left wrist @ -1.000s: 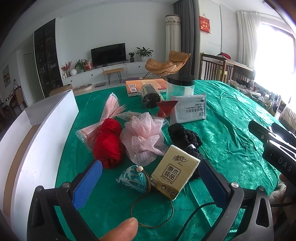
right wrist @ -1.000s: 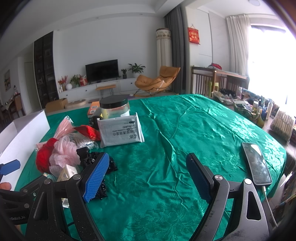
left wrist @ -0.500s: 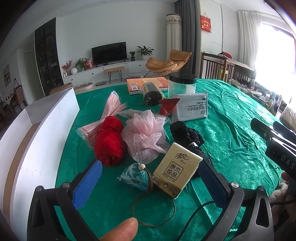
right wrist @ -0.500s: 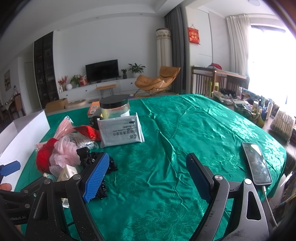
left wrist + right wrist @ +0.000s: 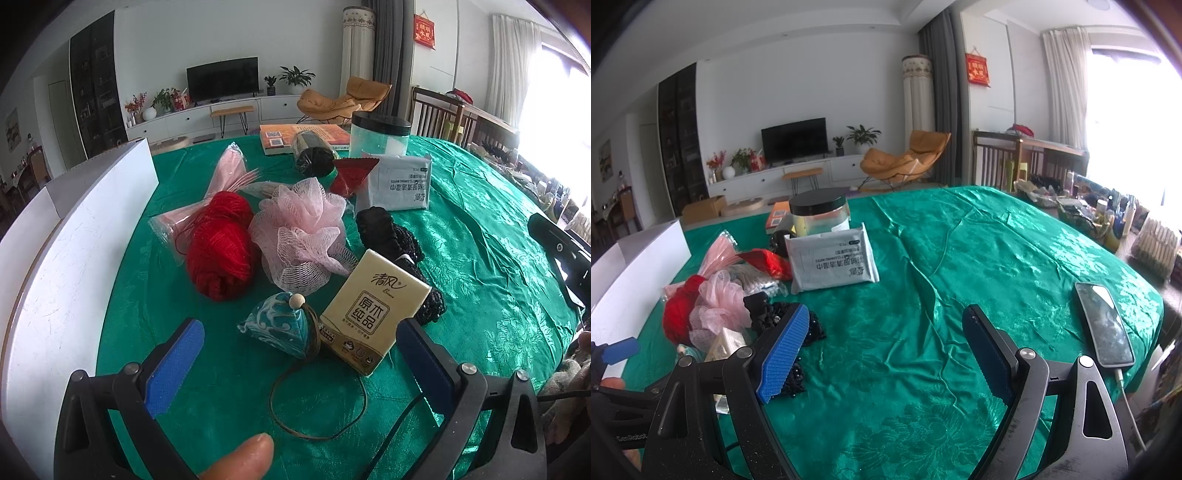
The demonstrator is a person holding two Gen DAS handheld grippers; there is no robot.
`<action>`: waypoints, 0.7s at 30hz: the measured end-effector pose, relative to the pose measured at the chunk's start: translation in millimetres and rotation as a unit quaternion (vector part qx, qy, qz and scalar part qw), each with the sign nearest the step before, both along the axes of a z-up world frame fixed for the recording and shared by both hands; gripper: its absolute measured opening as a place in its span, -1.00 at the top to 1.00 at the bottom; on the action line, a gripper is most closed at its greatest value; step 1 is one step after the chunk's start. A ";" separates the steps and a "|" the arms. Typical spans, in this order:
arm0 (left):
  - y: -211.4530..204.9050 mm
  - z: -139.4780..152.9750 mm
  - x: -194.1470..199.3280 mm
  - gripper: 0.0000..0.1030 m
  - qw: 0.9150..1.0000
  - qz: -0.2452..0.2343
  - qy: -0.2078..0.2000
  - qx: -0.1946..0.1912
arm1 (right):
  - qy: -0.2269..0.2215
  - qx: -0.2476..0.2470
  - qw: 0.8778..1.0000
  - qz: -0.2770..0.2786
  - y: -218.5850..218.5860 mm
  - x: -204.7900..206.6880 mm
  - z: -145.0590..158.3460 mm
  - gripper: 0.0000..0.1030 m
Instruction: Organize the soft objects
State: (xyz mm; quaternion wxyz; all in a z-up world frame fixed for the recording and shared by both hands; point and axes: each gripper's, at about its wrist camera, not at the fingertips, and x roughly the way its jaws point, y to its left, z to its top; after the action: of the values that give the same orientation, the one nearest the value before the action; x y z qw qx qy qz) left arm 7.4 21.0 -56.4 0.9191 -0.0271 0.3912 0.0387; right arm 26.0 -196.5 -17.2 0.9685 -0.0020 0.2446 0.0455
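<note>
The counter (image 5: 960,266) wears a green cloth, and its right half is mostly bare cloth up to the rounded edge, where a phone (image 5: 1104,325) lies with its cable hanging over. On the left side a white box (image 5: 66,258) stands along the edge of the counter, its long wall close to the pile of soft things.

The left claw (image 5: 295,354) is wide apart and holds nothing. Between its two blue pads lie a small teal pouch (image 5: 284,328) with a wooden bead and a brown cord loop, and a yellow tissue pack (image 5: 373,314) that leans tilted just beside the pouch. The right pad is very near the lower corner of the tissue pack; I cannot tell if it touches. A fingertip of the person shows at the bottom of this view.

The right claw (image 5: 882,354) is also wide apart and empty, above bare green cloth. Its left pad is in front of a black beaded net thing (image 5: 790,325).

Behind the pouch are a red yarn ball (image 5: 221,243) and a pink mesh sponge (image 5: 303,236), touching each other. A pink plastic bag (image 5: 218,192) lies behind the yarn. To the right of the sponge is the black net thing, and farther back a white wipes pack (image 5: 399,181), a red packet (image 5: 351,173), a dark roll (image 5: 314,155), a clear jar (image 5: 380,136) with black lid and an orange book (image 5: 291,136).
</note>
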 end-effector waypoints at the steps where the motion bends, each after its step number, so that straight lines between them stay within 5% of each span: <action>1: 1.3 -3.1 1.4 -1.00 1.000 0.001 0.007 -0.003 | 0.000 0.000 1.000 0.000 -0.1 0.1 -0.1 -0.69; 8: 11.7 -31.3 14.6 -1.00 0.998 0.003 0.067 -0.022 | 0.002 0.002 1.000 0.000 -2.0 -0.6 2.0 -0.69; 12: 22.7 -37.1 21.3 -1.00 0.995 0.003 0.075 -0.065 | 0.003 0.004 1.000 -0.001 -1.4 1.0 -0.3 -0.69; 21: 51.6 -38.1 41.0 -1.00 0.993 0.042 0.081 -0.081 | 0.007 0.010 1.000 -0.001 0.0 3.6 -4.7 -0.69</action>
State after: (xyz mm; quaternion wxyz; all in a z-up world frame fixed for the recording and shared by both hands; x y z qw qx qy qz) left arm 48.3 72.5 -94.6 0.8768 -0.1151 0.4645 0.0475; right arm 29.7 -196.5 -21.8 0.9667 0.0083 0.2514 0.0466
